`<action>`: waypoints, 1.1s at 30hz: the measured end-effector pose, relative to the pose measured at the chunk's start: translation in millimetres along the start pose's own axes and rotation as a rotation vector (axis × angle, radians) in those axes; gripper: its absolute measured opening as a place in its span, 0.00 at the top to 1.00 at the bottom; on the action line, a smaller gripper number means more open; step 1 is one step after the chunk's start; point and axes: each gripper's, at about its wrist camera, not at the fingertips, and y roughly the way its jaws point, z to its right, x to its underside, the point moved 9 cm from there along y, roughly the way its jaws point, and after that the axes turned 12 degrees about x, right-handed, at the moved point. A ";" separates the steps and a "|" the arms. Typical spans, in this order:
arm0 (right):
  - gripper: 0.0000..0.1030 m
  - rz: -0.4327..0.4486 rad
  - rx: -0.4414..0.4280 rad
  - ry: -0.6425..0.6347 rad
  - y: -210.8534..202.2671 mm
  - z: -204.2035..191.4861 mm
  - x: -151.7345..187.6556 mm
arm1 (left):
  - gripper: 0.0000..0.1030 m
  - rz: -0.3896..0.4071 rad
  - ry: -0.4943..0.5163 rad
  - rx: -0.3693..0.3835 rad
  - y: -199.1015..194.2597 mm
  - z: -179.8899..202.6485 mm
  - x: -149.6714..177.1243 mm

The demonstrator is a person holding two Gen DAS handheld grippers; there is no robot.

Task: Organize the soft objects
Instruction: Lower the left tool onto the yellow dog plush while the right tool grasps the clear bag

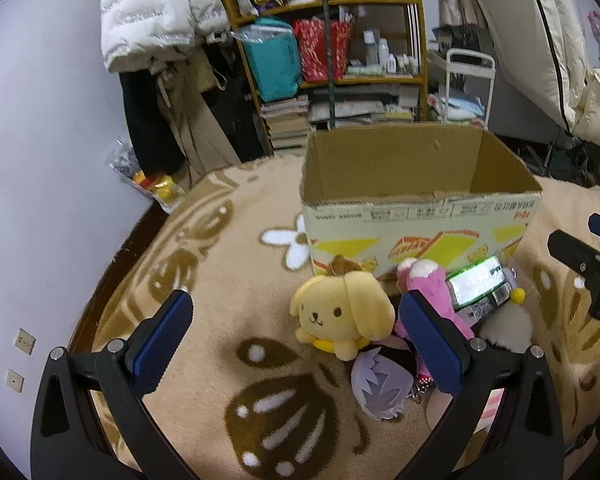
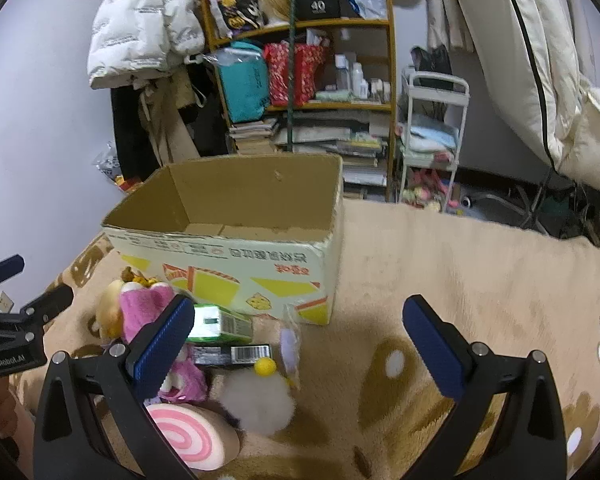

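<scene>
An open, empty cardboard box [image 1: 416,208] stands on a beige patterned blanket [image 1: 228,280]; it also shows in the right wrist view [image 2: 236,256]. Before it lies a pile of soft toys: a yellow dog plush [image 1: 340,312], a pink plush [image 1: 436,292], a purple-haired doll [image 1: 376,388], a white fluffy plush [image 2: 260,400] and a pink swirl cushion [image 2: 188,436]. My left gripper [image 1: 296,316] is open and empty, just above the yellow dog. My right gripper [image 2: 300,320] is open and empty over the pile's right side.
A green shiny packet [image 2: 220,322] and a black barcode box [image 2: 236,354] lie among the toys. A cluttered shelf [image 1: 332,40], hanging coats [image 1: 152,20] and a white trolley [image 2: 432,136] stand behind. A wall [image 1: 40,160] is at the left.
</scene>
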 end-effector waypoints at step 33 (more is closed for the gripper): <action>0.26 -0.258 -0.087 0.004 71.9 -1.0 45.8 | 0.01 -0.162 -0.005 -0.007 70.4 2.9 16.5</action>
